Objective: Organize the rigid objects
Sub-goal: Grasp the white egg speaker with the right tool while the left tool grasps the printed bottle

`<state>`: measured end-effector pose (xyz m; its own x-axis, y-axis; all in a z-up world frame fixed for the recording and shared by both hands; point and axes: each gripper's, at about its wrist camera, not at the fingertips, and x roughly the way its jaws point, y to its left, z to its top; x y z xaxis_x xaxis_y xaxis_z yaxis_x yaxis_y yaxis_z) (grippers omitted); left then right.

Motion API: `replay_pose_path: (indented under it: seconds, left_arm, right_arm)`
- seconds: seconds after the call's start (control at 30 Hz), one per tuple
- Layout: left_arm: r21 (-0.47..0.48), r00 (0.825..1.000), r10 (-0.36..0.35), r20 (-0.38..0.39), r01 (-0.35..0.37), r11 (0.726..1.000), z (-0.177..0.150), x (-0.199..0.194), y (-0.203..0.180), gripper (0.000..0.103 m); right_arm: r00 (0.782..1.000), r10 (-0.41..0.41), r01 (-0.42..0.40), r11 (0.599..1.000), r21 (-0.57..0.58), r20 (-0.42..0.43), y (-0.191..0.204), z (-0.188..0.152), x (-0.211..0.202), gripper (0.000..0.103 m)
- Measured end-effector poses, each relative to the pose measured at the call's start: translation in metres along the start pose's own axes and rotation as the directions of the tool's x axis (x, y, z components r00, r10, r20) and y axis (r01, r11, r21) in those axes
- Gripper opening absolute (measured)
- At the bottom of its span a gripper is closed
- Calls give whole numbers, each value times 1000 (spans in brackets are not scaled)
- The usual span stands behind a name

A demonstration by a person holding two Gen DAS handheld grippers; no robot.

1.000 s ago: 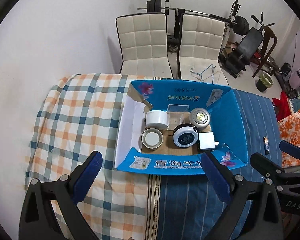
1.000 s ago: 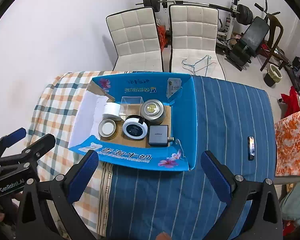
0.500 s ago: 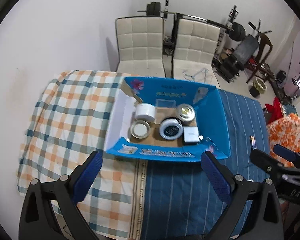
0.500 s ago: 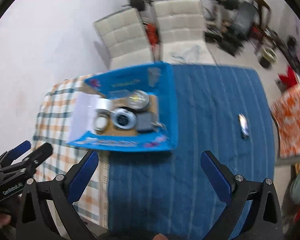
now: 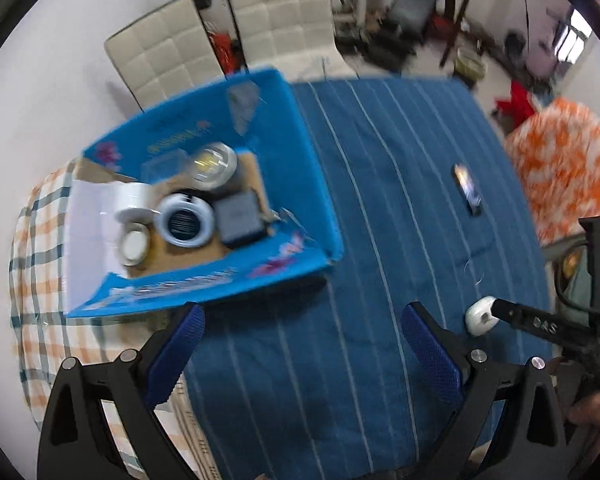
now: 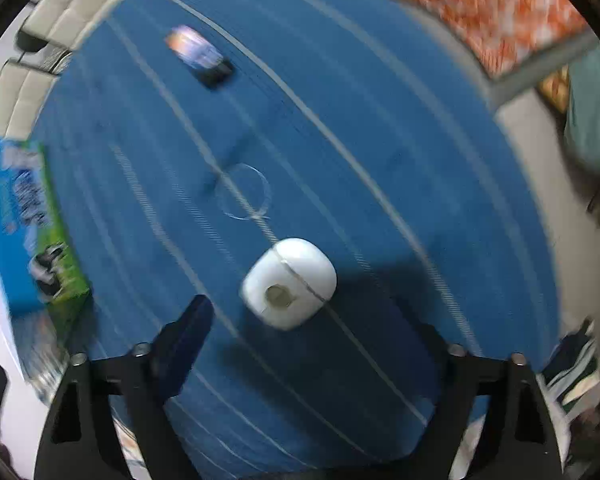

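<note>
The blue box (image 5: 300, 168) sits open on the worktop (image 5: 380, 200), where the checked cloth (image 5: 32, 280) meets the blue striped cloth (image 5: 400, 184). Inside the box lie a white tape roll (image 5: 134, 200), a small round tin (image 5: 134, 242), a round blue-rimmed case (image 5: 186, 220), a shiny round lid (image 5: 213, 165) and a grey square block (image 5: 240, 216), packed close together. To the right of the box, well apart from it, a small dark device (image 5: 468, 194) lies on the striped cloth. Nearer the front edge, also right of the box, a white rounded case (image 6: 289, 283) rests on the cloth. The left claw (image 5: 302, 354) hangs in front of the box, its fingers spread wide and empty. The right claw (image 6: 308, 344) hovers just behind the white case with its fingers apart, not touching it; its right finger is too blurred to make out.
</note>
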<state>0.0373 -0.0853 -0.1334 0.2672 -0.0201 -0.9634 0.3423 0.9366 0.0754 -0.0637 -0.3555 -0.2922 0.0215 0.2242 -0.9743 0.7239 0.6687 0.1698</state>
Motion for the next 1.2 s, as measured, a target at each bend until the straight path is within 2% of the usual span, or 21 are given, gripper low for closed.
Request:
replay_pose_path:
  seconds: [0.03, 0.07, 0.1, 0.13, 0.17, 0.2, 0.3, 0.4, 0.5, 0.67, 0.77, 0.83, 0.9, 0.97, 1.0, 1.13, 1.2]
  left_arm:
    - [15, 1000, 22, -12, -21, 1000, 1, 10, -12, 101]
    - [35, 998, 55, -28, -54, 998, 1, 23, -24, 101]
    - [45, 997, 75, -35, -73, 996, 2, 30, -31, 101]
    - [62, 994, 105, -43, -102, 993, 2, 42, -41, 101]
    - [77, 990, 128, -52, -123, 989, 2, 50, -48, 101]
    - [89, 988, 141, -62, -135, 987, 1, 56, -51, 101]
    - [112, 983, 169, -71, -160, 981, 0, 67, -64, 101]
    - [108, 984, 161, -71, -153, 982, 5, 67, -72, 101]
    - [96, 989, 125, -77, -117, 988, 13, 64, -82, 101]
    - [50, 993, -29, -113, 35, 998, 44, 67, -107, 101]
    - [-37, 979, -148, -144, 144, 989, 72, 77, -121, 101]
    - [-86, 968, -202, -147, 191, 978, 94, 89, -133, 101]
    - [-94, 962, -225, -158, 212, 973, 113, 105, -145, 101]
    - [-81, 952, -249, -179, 238, 968, 129, 122, -164, 83]
    - [-67, 949, -252, -192, 243, 968, 135, 131, -172, 79]
    - [-37, 938, -235, -256, 234, 972, 148, 168, -200, 78]
    - [-3, 933, -208, -295, 217, 976, 149, 186, -213, 67]
  right_arm:
    - [1000, 5, -5, 1000, 1, -5, 0, 1, 7, 77]
    - [1000, -3, 3, 1000, -3, -7, 0, 2, 12, 78]
    - [998, -17, 18, 1000, -23, 68, 4, 0, 8, 72]
    - [995, -45, 49, 998, -49, 95, 9, -1, 7, 66]
    - [991, -73, 81, 994, -72, 113, 14, -3, 8, 65]
    - [987, -103, 115, 989, -92, 124, 17, -5, 9, 59]
    - [986, -121, 139, 976, -170, 113, 21, -5, 9, 58]
    - [989, -106, 125, 972, -200, 100, 16, -1, 1, 58]
    - [989, -83, 106, 973, -204, 121, 3, 23, -18, 58]
    - [985, -60, 92, 975, -200, 163, -8, 85, -43, 58]
    - [979, -80, 121, 967, -224, 187, -13, 114, -45, 58]
    - [977, -96, 143, 958, -250, 191, -15, 129, -42, 58]
    - [979, -97, 144, 954, -262, 181, -16, 139, -37, 58]
    - [979, -96, 142, 952, -271, 177, -17, 144, -33, 58]
    - [981, -93, 138, 952, -274, 172, -18, 146, -30, 58]
    - [984, -80, 121, 956, -266, 159, -22, 149, -24, 58]
    - [984, -82, 122, 955, -271, 158, -23, 151, -23, 58]
